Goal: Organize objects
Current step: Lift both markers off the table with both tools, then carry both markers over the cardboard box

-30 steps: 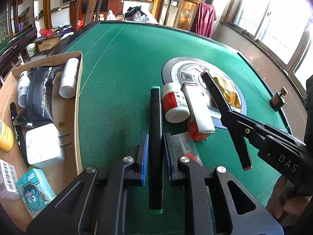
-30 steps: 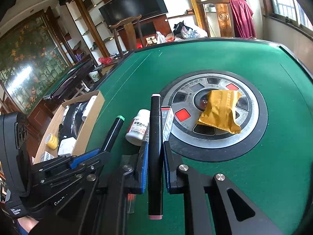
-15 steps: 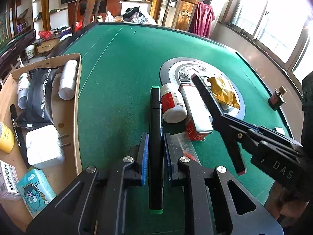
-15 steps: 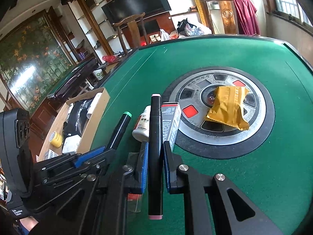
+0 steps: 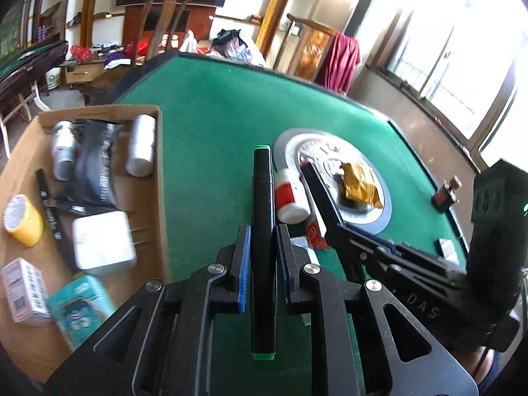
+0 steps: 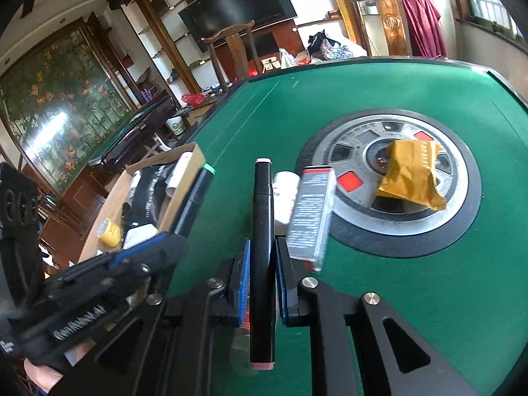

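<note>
Holding a marker in each tool, I had both hands over the green table (image 5: 211, 105). My left tool (image 5: 260, 254) was clenched on the green-capped marker (image 5: 262, 198), its pads pinching the barrel near the middle, with the cap end sticking out ahead and the other end back toward my hand. My right tool (image 6: 260, 270) was clamped the same way on the pink-capped marker (image 6: 262, 217). Both markers looked light, stiff and smooth, so I judged a mid-barrel grip best, since a pinch near one end could let the round body swivel or slip. Off to the left of my left tool sat the cardboard box (image 5: 161, 171), already holding a charger, a yellow roll and small bottles. Just ahead of both tools lay a white pill bottle (image 5: 290, 198) and a long carton (image 6: 312, 211), touching each other. Farther ahead, a gold packet (image 6: 411, 175) rested on the round centre plate.
</note>
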`<act>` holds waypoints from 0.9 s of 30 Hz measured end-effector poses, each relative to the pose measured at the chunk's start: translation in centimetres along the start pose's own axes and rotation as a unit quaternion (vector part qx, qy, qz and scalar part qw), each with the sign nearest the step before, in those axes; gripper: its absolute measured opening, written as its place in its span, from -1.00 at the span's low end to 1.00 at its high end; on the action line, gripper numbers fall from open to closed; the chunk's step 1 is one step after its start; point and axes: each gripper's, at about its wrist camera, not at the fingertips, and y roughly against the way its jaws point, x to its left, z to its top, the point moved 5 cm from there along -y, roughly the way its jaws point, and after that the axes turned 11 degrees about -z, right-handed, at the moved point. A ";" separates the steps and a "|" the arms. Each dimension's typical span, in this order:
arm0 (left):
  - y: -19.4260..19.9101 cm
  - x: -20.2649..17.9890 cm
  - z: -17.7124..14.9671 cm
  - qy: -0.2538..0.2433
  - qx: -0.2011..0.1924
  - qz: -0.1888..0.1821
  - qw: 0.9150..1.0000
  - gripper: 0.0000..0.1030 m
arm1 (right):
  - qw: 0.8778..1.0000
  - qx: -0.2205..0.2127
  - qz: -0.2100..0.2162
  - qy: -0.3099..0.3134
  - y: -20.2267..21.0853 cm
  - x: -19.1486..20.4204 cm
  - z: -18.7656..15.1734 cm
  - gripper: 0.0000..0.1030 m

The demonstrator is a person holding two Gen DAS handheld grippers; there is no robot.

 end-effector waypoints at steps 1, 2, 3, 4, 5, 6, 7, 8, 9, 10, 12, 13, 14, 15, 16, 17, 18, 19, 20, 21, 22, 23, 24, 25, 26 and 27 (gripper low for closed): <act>0.5 0.3 0.1 0.003 -0.004 -0.001 1.000 -0.72 | 1.000 0.000 0.003 -0.001 0.1 0.3 -0.1 -0.75; 1.0 0.7 0.2 0.007 -0.007 -0.002 1.000 -0.73 | 1.000 0.001 0.009 -0.003 0.1 0.7 -0.3 -0.75; 1.5 1.1 0.2 0.012 -0.010 -0.003 1.000 -0.72 | 1.000 0.002 0.014 -0.003 0.1 1.2 -0.4 -0.75; 2.0 1.6 0.3 0.018 -0.013 -0.004 1.000 -0.72 | 1.000 0.003 0.018 -0.003 0.2 1.7 -0.5 -0.76; 2.4 2.1 0.4 0.022 -0.015 -0.004 1.000 -0.72 | 1.000 0.004 0.023 -0.001 0.1 2.4 -0.7 -0.76; 2.9 2.5 0.4 0.025 -0.018 -0.002 1.000 -0.72 | 1.000 0.006 0.026 0.003 0.0 3.0 -0.8 -0.76; 3.4 2.9 0.5 0.029 -0.023 0.000 0.999 -0.72 | 1.000 0.007 0.028 0.006 0.0 3.6 -0.9 -0.76; 4.0 3.4 0.5 0.033 -0.028 0.002 0.999 -0.72 | 0.999 0.007 0.031 0.008 0.0 4.2 -0.9 -0.76; 4.5 3.9 0.5 0.035 -0.031 0.003 0.999 -0.72 | 0.999 0.009 0.036 0.013 -0.2 4.9 -1.0 -0.76; 5.0 4.4 0.5 0.039 -0.034 0.005 0.999 -0.72 | 0.999 0.011 0.040 0.018 -0.3 5.7 -1.0 -0.76; 6.1 5.6 0.6 0.047 -0.042 0.010 0.998 -0.72 | 0.999 0.012 0.044 0.024 -0.5 6.8 -0.9 -0.76; 6.5 6.1 0.6 0.050 -0.045 0.013 0.998 -0.72 | 0.998 0.014 0.046 0.032 -0.6 7.6 -0.9 -0.75; 7.1 6.8 0.7 0.054 -0.049 0.017 0.997 -0.72 | 0.998 0.016 0.047 0.037 -0.7 8.1 -0.9 -0.75; 7.8 7.6 0.8 0.060 -0.054 0.021 0.997 -0.72 | 0.998 0.018 0.049 0.041 -0.8 8.8 -0.8 -0.75; 8.2 8.2 0.8 0.063 -0.056 0.024 0.996 -0.72 | 0.997 0.020 0.051 0.045 -1.0 9.4 -0.8 -0.75; 8.6 8.8 0.9 0.066 -0.058 0.027 0.996 -0.72 | 0.997 0.023 0.053 0.052 -1.2 10.1 -0.7 -0.75; 9.0 9.4 1.0 0.071 -0.061 0.030 0.995 -0.72 | 0.997 0.025 0.054 0.058 -1.3 10.8 -0.6 -0.76; 9.5 10.3 1.1 0.077 -0.064 0.035 0.994 -0.72 | 0.996 0.026 0.055 0.062 -1.5 11.5 -0.5 -0.75; 9.8 10.8 1.2 0.079 -0.064 0.037 0.994 -0.72 | 0.996 0.030 0.057 0.069 -1.9 12.2 -0.2 -0.75; 10.2 11.5 1.3 0.083 -0.066 0.041 0.993 -0.72 | 0.995 0.032 0.059 0.073 -2.0 12.7 -0.2 -0.75; 10.6 12.2 1.5 0.087 -0.068 0.046 0.993 -0.72 | 0.995 0.034 0.061 0.078 -2.3 13.5 -0.3 -0.75; 10.9 12.9 1.7 0.091 -0.069 0.049 0.992 -0.72 | 0.994 0.036 0.061 0.083 -2.6 14.2 -0.1 -0.75; 11.3 13.6 1.9 0.094 -0.069 0.051 0.992 -0.72 | 0.993 0.038 0.063 0.089 -2.8 15.0 -0.1 -0.75; 11.5 14.4 2.2 0.099 -0.071 0.056 0.991 -0.72 | 0.993 0.041 0.063 0.095 -3.1 15.8 -0.1 -0.75; 11.8 15.3 2.4 0.105 -0.071 0.064 0.990 -0.72 | 0.992 0.045 0.063 0.101 -3.4 16.5 -0.1 -0.75; 11.9 16.1 2.6 0.107 -0.069 0.070 0.989 -0.72 | 0.991 0.048 0.064 0.106 -3.8 17.3 -0.2 -0.76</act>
